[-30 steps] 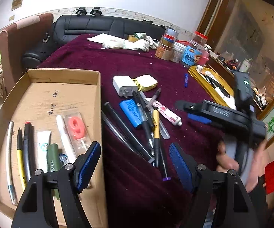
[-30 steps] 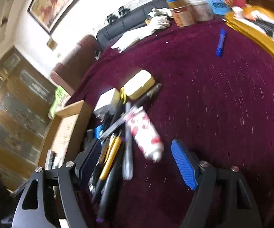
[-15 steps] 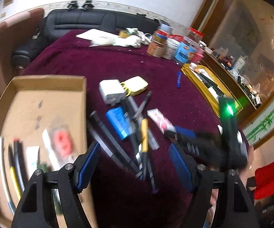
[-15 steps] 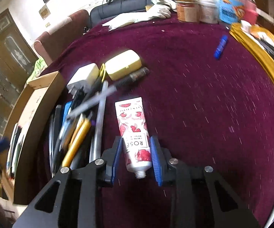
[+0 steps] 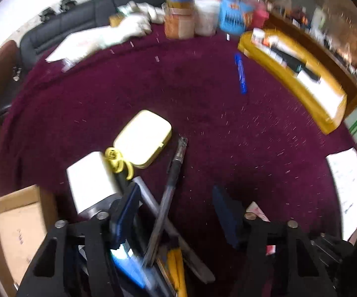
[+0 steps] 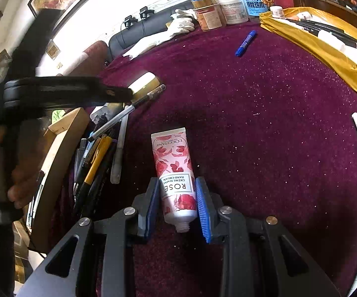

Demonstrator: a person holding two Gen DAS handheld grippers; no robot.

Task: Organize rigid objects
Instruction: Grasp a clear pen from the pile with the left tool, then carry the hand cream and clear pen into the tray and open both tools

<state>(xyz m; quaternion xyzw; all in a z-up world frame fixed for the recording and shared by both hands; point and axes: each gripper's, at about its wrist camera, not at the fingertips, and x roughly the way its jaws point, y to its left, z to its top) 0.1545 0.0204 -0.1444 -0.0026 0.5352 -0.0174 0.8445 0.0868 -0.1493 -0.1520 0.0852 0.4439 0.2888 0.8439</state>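
Most items remain loose mid-table: right gripper [image 6: 177,204] clamps the hand-cream tube [image 6: 174,173], left gripper [image 5: 176,212] closing half-open over pens [image 5: 163,212].

Both wrist views steep, close over maroon cloth [image 6: 265,113] (shared: pen pile [image 5: 168,222]).
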